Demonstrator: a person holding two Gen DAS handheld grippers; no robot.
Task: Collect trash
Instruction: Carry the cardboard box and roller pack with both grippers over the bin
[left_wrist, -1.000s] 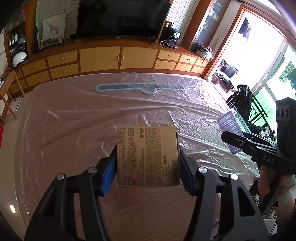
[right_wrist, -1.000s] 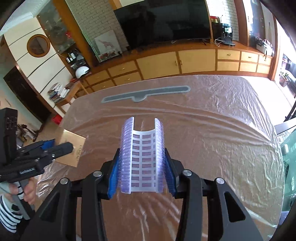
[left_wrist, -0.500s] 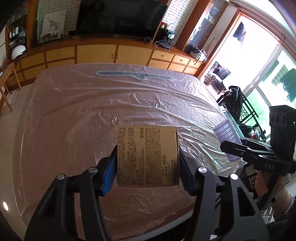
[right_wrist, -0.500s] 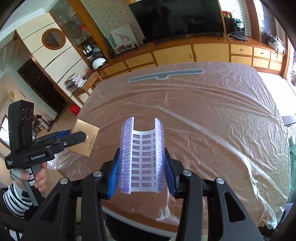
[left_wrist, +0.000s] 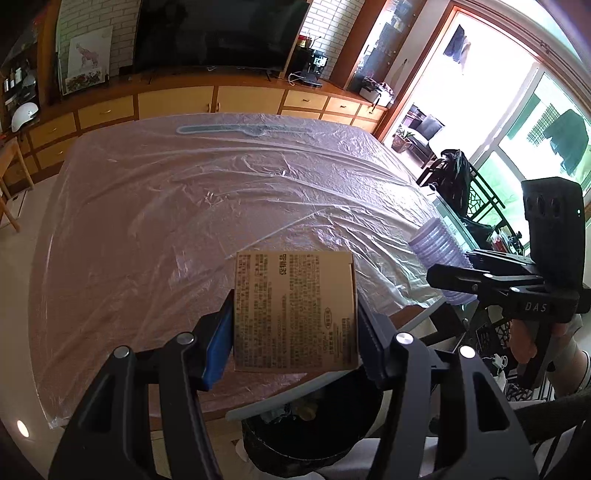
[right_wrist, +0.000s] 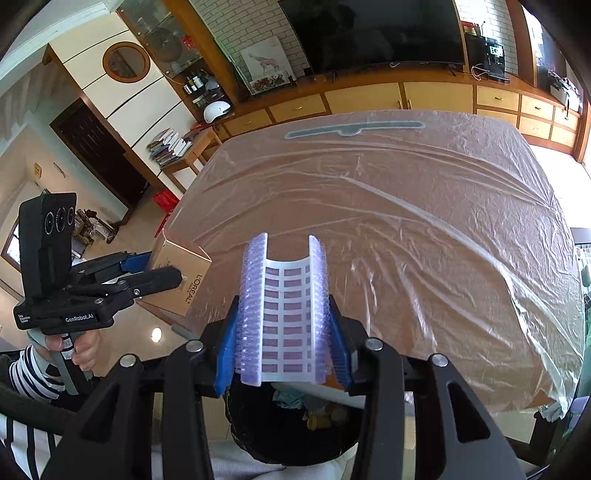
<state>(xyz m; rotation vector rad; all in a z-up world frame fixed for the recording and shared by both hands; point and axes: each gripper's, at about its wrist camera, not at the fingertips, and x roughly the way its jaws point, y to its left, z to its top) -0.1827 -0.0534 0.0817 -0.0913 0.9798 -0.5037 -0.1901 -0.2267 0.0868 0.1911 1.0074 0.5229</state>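
Observation:
My left gripper is shut on a tan cardboard box printed with small text; from the right wrist the same box shows gold sides. My right gripper is shut on a bent purple and white blister pack, also seen edge-on as the pack at the right of the left wrist view. Both hang over the near edge of the table, above a black trash bin that holds some scraps. The bin sits just below the box.
Crinkled clear plastic covers the table. A long grey strip lies at its far end. A low wooden cabinet with a television runs along the back wall. A person's striped sleeve holds the left gripper.
Both grippers have drawn back toward the near table edge with their loads. The table edge and the black bin below have come into view.

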